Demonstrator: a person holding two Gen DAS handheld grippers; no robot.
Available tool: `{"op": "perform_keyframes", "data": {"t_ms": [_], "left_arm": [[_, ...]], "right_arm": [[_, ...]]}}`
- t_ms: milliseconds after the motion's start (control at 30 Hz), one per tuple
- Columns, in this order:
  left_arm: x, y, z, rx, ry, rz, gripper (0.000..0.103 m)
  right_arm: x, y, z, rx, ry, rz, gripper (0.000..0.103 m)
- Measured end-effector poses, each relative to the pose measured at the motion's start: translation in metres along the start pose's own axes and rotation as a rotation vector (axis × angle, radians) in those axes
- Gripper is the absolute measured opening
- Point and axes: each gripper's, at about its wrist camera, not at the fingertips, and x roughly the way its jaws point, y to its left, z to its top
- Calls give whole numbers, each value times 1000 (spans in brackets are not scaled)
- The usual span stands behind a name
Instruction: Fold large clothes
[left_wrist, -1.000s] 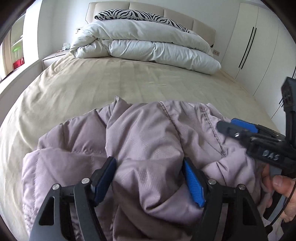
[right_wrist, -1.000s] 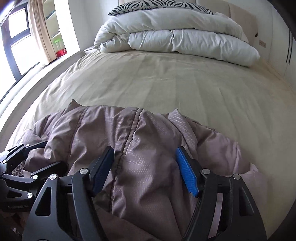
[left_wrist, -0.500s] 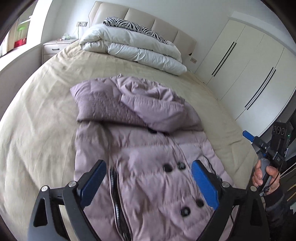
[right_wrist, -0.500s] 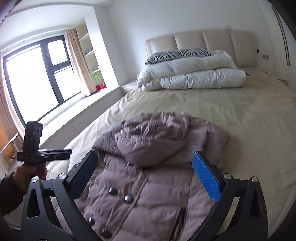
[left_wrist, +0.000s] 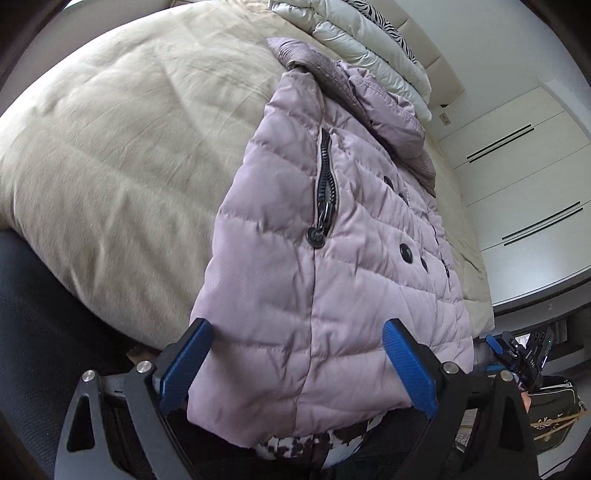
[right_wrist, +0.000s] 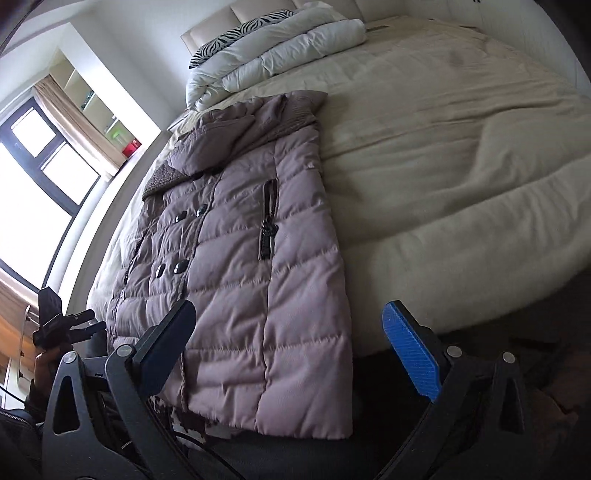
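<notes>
A mauve quilted jacket (left_wrist: 332, 229) lies button side up along the beige bed (left_wrist: 110, 147), hood towards the headboard. Its hem hangs over the bed's near edge. My left gripper (left_wrist: 297, 363) is open just in front of the hem's left corner; its blue pads (left_wrist: 188, 362) stand wide apart and do not press the cloth. In the right wrist view the jacket (right_wrist: 240, 258) fills the left half. My right gripper (right_wrist: 290, 347) is open at the hem's right corner, one pad over the cloth and the other beside it. Each view shows the other gripper (right_wrist: 55, 325) at its edge.
A folded white duvet (right_wrist: 280, 48) and a zebra pillow (right_wrist: 236, 37) lie at the headboard. White wardrobe doors (left_wrist: 517, 177) stand to the right of the bed, and a window (right_wrist: 33, 192) to its left. A bag (left_wrist: 554, 424) sits on the floor at the lower right.
Both grippers opened wider, let go of the bunched top of the jacket and pulled back to the hem at the foot of the bed. The jacket now lies spread out flat.
</notes>
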Motion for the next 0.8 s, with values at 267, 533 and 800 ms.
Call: {"op": "perform_keyframes", "data": {"t_ms": [267,533,800], "left_arm": [[8,13,-11,5,66,28,96],[29,21,-18,-25,132,-12,95],[31,28,-19,-50,137,-46,78]], "right_arm": [[7,-18,-29,10,132,-56,103],[37,-30,-26,46,164,39,95],[55,-34,-25,109,231,157,66]]}}
